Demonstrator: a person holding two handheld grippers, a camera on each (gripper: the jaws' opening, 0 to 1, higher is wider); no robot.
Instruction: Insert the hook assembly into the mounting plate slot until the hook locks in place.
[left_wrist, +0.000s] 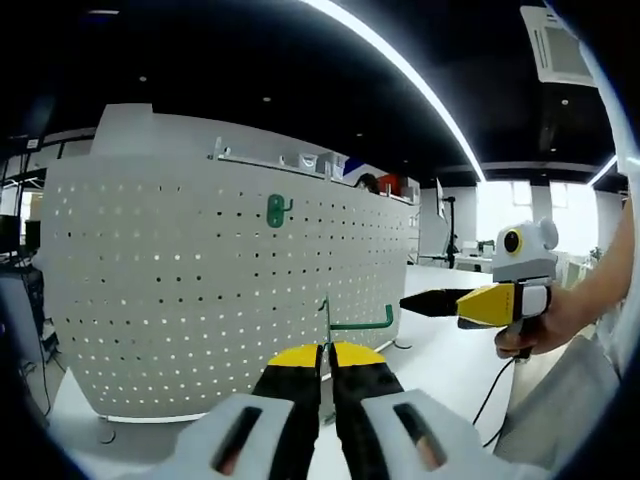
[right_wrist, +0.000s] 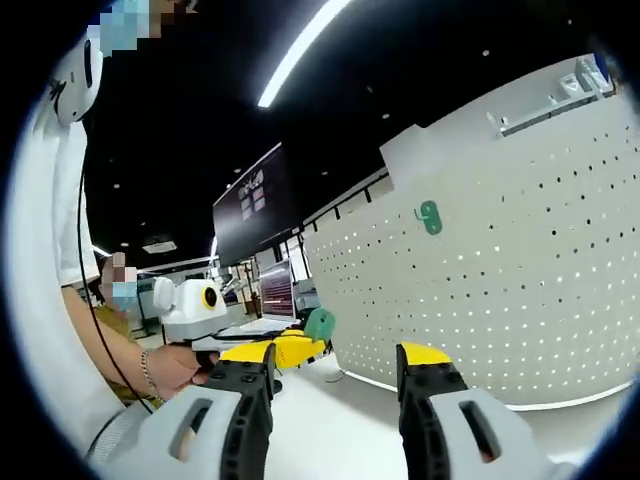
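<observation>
I face the perforated mounting plate (left_wrist: 200, 270), upright on the bench (left_wrist: 440, 350) so its holes meet me. My left gripper (left_wrist: 327, 352) has its fingers pinched on the green hook (left_wrist: 355, 322), keeping it steady just before the plate. My right gripper (right_wrist: 335, 360), fingers wide and empty, waits aside.
</observation>
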